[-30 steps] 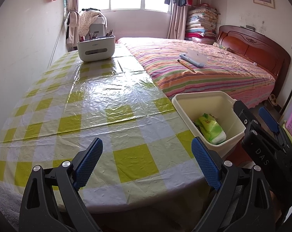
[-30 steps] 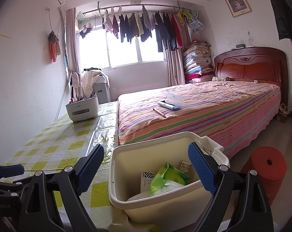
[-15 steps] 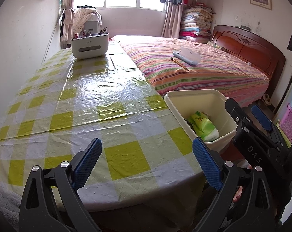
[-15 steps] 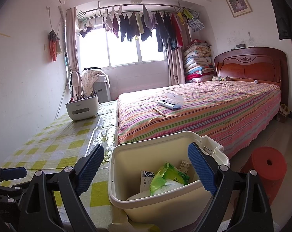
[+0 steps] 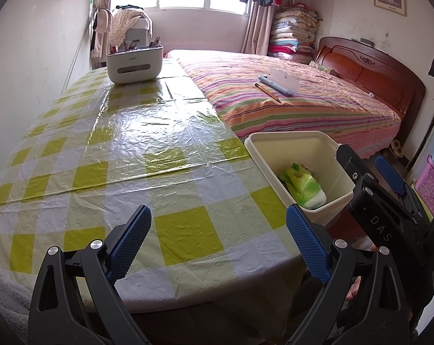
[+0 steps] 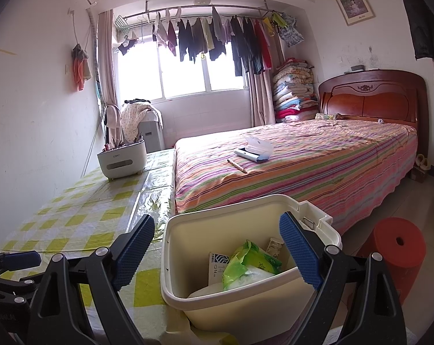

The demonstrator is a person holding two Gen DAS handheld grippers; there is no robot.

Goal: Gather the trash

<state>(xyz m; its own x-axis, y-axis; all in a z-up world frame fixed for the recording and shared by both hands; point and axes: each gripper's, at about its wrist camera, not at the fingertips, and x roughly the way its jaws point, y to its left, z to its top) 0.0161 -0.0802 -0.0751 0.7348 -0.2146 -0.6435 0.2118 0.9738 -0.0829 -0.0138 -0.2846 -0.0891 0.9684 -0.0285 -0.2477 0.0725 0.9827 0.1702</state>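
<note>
left gripper (image 5: 218,245) hovering above the yellow-and-white checked plastic tablecloth (image 5: 130,143), jaws wide and holding nothing. right gripper (image 6: 217,254) gaping wide over the cream plastic bin (image 6: 245,307) beside the table edge, green wrapper (image 6: 250,261) and white packets inside.

Pretty clearly someone's lived-in bedroom at home: big bed with a carved reddish wooden headboard (image 6: 372,97) and striped multicolour bedspread (image 6: 303,161), laundry hung on a rail across the window (image 6: 211,37), stacked folded quilts in the corner (image 6: 293,90), a table under a yellow-and-white checked plastic cloth (image 5: 125,155)
</note>
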